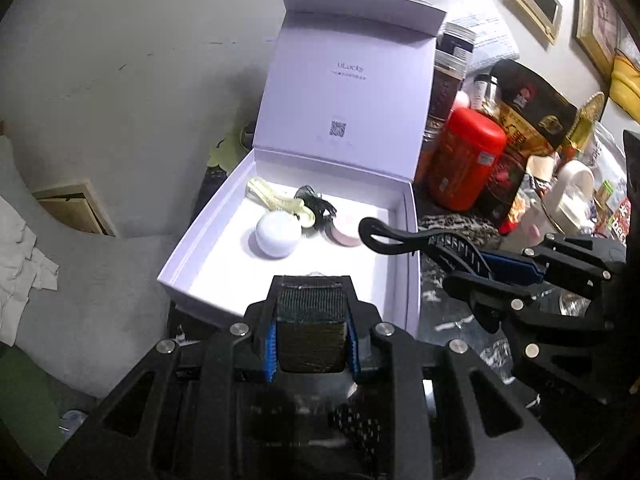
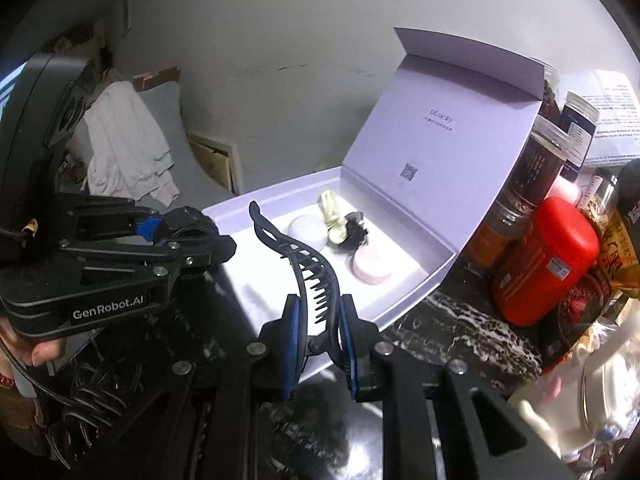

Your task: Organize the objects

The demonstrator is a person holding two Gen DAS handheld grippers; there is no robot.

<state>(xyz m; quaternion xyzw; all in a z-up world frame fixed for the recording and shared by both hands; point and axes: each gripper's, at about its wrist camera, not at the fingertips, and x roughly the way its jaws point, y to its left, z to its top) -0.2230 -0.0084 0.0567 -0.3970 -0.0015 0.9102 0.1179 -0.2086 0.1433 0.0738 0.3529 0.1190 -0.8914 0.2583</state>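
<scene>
Box (image 1: 208, 256): pale lilac gift box on a dark marbled counter (image 2: 460, 320), its hinged lid (image 1: 344, 80) standing upright at the back.
Contents already in the box: a round white case (image 1: 277, 234), a round pink case (image 1: 347, 232), a pale green hair clip (image 1: 276, 200) and a small black hair accessory (image 1: 316, 204), grouped near the back wall; the front part of the floor is bare.
Left gripper (image 1: 311, 316): jaws clamped on a dark woven strap (image 1: 310, 322), which looks like a folded band; held above the box's near edge.
Right gripper (image 2: 318, 328): jaws clenched on the base of a long black hair clip (image 2: 306, 264), whose curved toothed body projects forward over the box's near corner.
Position of the two held things: both in the air, neither touching the box floor.
Surroundings: a red canister (image 2: 540, 260), dark jars (image 2: 536, 160) and packets crowd the counter just beside the box.
Progress, as judged: four small things appear stowed; two more are in hand and not yet set down.
Remaining, as judged: lower the strap and the black hair clip into the free space; whether the lid is to be closed afterwards cannot be told.
</scene>
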